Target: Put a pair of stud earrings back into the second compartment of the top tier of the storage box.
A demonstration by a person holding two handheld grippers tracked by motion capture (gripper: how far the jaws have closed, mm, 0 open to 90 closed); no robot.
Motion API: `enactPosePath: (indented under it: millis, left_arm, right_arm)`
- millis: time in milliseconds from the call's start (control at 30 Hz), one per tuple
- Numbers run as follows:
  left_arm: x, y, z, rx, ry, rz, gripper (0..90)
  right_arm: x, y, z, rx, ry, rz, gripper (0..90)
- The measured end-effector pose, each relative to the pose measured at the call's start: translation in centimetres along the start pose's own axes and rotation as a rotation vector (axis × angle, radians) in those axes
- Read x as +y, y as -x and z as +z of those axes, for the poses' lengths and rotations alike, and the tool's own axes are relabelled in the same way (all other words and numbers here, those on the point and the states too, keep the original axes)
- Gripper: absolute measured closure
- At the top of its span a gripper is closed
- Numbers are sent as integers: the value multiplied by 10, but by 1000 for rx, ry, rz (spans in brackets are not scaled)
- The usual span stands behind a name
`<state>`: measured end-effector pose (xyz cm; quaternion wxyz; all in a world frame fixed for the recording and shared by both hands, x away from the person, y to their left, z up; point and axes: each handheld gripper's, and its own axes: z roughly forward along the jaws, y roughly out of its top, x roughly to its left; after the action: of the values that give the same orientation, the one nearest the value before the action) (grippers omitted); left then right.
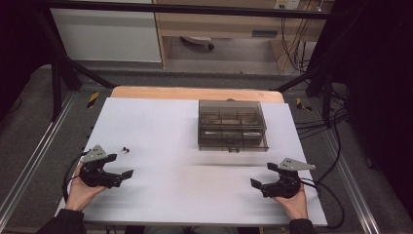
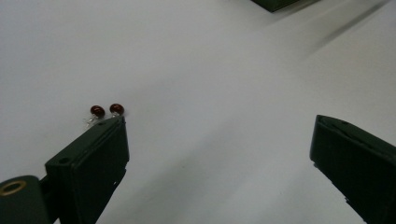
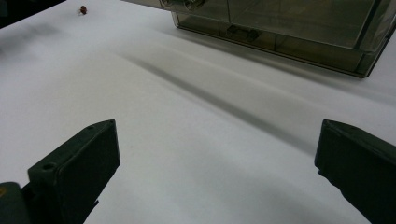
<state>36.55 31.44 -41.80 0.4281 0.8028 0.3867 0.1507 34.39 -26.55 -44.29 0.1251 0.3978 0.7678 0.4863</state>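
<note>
A smoky clear plastic box (image 1: 232,126) with inner compartments stands shut on the white table top (image 1: 170,141), right of centre toward the back; its front corner shows in the right gripper view (image 3: 280,32). Two small dark red beads on thin metal pins (image 1: 126,149) lie at the left, seen close in the left gripper view (image 2: 107,111) just beyond the left jaw's tip. My left gripper (image 1: 120,165) is open near the front left, empty (image 2: 219,140). My right gripper (image 1: 264,175) is open near the front right, empty (image 3: 217,144).
A wooden table edge (image 1: 195,92) runs behind the white sheet. Black frame bars (image 1: 73,68) and hanging cables (image 1: 292,39) stand beyond the table. A person's hands (image 1: 83,192) hold both grippers at the front edge.
</note>
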Motion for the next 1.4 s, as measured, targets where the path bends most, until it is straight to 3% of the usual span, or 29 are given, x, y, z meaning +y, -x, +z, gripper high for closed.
enactPosePath:
  millis: [333, 633, 1033, 1100, 1400]
  left_arm:
    - [12, -21, -1, 53, -10, -23, 49]
    - [18, -41, 11, 141, -40, -28, 109]
    - [17, -61, 27, 202, -62, -76, 255]
    - [16, -63, 29, 197, -67, -86, 296]
    - [13, -66, 38, 203, -94, -62, 454]
  right_arm:
    - [0, 1, 1, -3, -10, -7, 5]
    - [-1, 0, 3, -5, -21, -11, 6]
    - [-1, 0, 4, -5, -25, -10, 6]
    - [-1, 0, 4, -4, -26, -11, 6]
    - [-1, 0, 4, -2, -25, -12, 6]
